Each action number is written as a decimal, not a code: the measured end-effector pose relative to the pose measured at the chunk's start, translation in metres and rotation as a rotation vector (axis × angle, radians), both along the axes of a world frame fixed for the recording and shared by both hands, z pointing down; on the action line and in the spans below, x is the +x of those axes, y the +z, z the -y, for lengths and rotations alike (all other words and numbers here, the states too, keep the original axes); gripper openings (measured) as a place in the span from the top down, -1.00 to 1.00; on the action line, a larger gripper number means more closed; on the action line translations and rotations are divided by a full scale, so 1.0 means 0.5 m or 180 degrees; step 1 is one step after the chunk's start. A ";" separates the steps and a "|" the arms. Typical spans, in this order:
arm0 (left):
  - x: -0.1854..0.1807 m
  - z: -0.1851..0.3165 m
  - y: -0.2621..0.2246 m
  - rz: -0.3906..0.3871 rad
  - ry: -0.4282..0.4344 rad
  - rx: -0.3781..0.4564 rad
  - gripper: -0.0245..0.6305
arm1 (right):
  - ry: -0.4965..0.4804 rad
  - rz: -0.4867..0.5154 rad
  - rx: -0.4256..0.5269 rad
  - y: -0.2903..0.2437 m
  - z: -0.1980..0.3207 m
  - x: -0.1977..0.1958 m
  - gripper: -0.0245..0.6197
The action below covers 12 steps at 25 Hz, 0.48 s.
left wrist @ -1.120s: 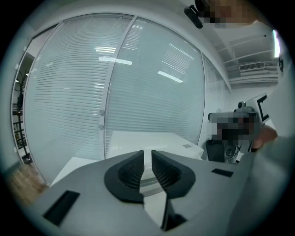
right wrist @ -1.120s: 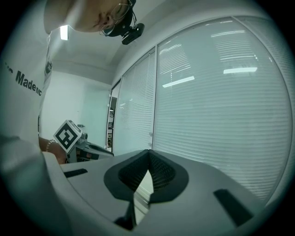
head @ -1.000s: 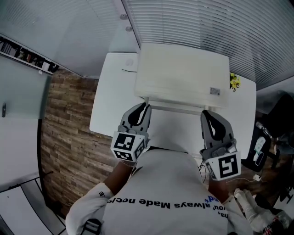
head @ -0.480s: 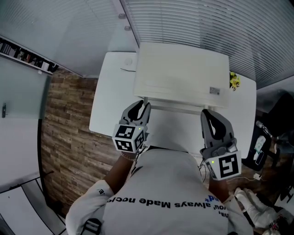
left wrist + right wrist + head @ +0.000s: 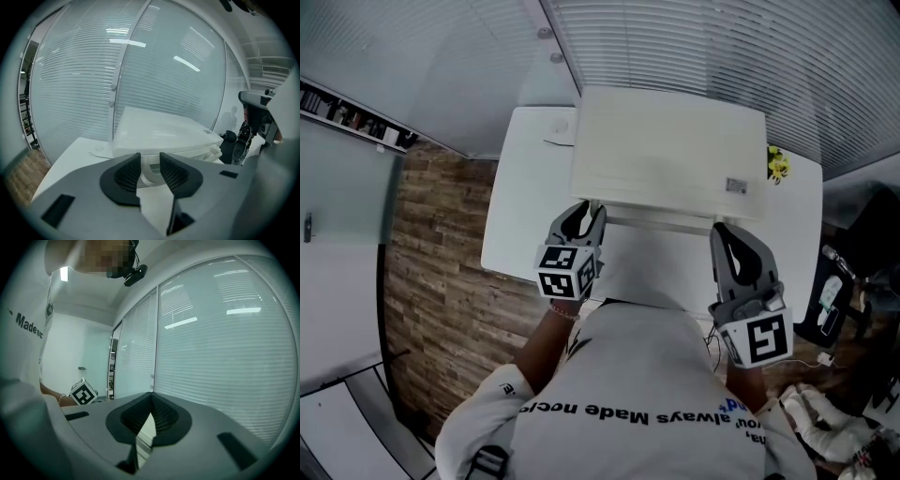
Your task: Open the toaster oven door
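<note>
White table (image 5: 511,192) holds toaster oven (image 5: 670,150); left gripper (image 5: 589,213) just opening, empty (right gripper (image 5: 718,232) closed).

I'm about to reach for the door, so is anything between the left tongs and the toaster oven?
Nothing visible. The left tongs, whose jaws have just been opening with nothing held between them, face the front of the toaster oven directly. Only the bare white table lies under the gap.

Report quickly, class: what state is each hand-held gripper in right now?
Left hand-held gripper: open, jaws have just been opening, nothing gripped between them.
Right hand-held gripper: shut, empty.
</note>
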<state>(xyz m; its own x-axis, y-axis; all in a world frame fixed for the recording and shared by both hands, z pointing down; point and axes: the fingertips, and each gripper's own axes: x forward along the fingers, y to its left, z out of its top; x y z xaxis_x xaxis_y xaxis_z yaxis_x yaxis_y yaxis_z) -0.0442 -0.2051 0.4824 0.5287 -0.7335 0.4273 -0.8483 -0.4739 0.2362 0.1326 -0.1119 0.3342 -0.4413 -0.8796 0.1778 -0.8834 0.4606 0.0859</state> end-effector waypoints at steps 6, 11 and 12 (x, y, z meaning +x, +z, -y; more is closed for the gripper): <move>0.003 0.006 0.023 0.0026 0.0003 -0.0126 0.56 | 0.0010 0.0012 -0.0002 -0.001 0.006 0.004 0.90; 0.002 0.006 0.028 -0.0063 -0.0004 -0.0179 0.56 | 0.0016 0.0015 -0.0021 0.001 0.008 0.004 0.90; 0.001 0.005 0.028 -0.0076 -0.0001 -0.0185 0.56 | 0.0017 0.0016 -0.0024 0.002 0.008 0.003 0.90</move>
<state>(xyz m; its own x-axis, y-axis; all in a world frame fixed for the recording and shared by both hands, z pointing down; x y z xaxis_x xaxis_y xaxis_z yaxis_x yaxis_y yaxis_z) -0.0436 -0.2079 0.4965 0.5390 -0.7079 0.4565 -0.8423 -0.4586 0.2834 0.1339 -0.1161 0.3354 -0.4374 -0.8806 0.1822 -0.8863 0.4564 0.0780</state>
